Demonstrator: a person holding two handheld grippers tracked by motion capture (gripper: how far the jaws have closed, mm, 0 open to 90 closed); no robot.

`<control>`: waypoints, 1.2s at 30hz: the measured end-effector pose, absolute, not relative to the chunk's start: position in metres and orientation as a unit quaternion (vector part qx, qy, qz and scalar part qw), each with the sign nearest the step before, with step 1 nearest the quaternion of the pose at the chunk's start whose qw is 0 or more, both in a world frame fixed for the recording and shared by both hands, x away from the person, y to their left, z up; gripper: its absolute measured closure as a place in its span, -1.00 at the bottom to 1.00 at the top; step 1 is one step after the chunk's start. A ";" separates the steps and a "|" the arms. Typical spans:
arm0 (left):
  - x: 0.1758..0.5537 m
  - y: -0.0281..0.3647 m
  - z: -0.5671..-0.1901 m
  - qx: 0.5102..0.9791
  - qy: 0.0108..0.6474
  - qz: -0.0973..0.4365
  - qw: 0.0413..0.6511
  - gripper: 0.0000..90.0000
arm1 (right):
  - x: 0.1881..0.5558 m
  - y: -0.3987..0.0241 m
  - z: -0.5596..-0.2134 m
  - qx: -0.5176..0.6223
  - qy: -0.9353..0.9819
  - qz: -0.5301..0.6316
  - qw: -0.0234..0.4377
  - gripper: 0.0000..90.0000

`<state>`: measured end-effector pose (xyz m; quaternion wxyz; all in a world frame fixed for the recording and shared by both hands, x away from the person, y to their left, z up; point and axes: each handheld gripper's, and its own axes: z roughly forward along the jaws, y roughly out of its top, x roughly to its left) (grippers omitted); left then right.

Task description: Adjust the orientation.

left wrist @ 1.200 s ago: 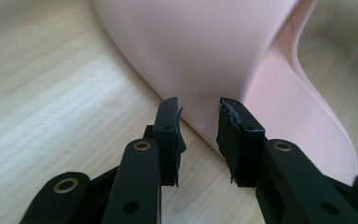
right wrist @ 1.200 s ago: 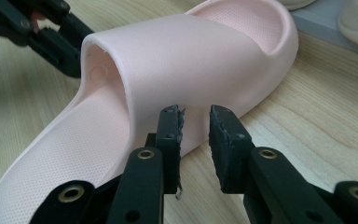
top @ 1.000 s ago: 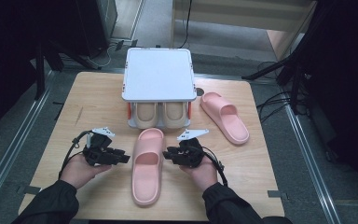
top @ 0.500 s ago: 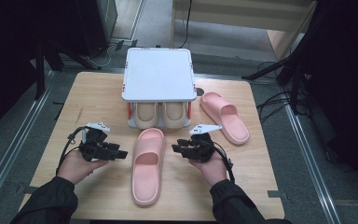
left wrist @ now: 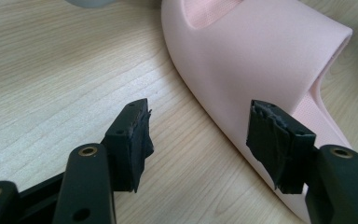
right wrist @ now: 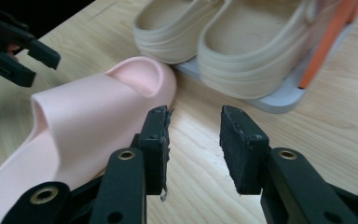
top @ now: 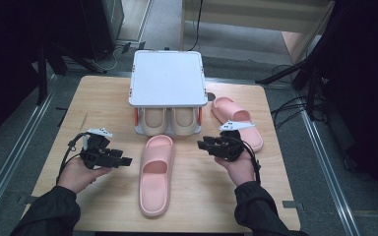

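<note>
A pink slipper [top: 155, 172] lies lengthwise in the middle of the wooden table [top: 103, 98], toe toward the rack. My left gripper [top: 125, 161] lies level to its left, a short gap away. Its jaws have just been opening and now stand open. In the left gripper view the left gripper [left wrist: 200, 112] is empty, with the slipper's side [left wrist: 251, 51] just ahead of its right jaw. My right gripper [top: 202, 144] is right of the slipper, pointing left, its jaws slightly wider than before. In the right gripper view it [right wrist: 195, 116] holds nothing, with the slipper [right wrist: 93, 112] at left.
A white two-level rack [top: 166, 78] stands at the back centre with two beige slippers [top: 153, 122] [top: 184, 121] on its lower shelf. A second pink slipper [top: 234, 118] lies right of the rack, just behind my right hand. Bare wood lies on the left and at the front right.
Both grippers have drawn away from the middle slipper, the left one leftward, the right one to the right and back. The left jaws opened wider. The slipper has stayed put.
</note>
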<state>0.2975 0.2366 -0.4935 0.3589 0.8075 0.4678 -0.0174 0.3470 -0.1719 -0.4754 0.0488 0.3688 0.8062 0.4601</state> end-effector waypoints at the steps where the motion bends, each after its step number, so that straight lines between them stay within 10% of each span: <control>1: 0.298 0.237 -0.494 0.807 0.469 -0.018 0.359 -0.16 | 0.349 -0.174 -0.475 0.371 0.806 0.458 0.050 0.41; 36: 0.274 0.255 -0.496 0.791 0.498 -0.009 0.355 -0.19 | 0.434 -0.262 -0.502 0.482 0.765 0.412 0.113 0.41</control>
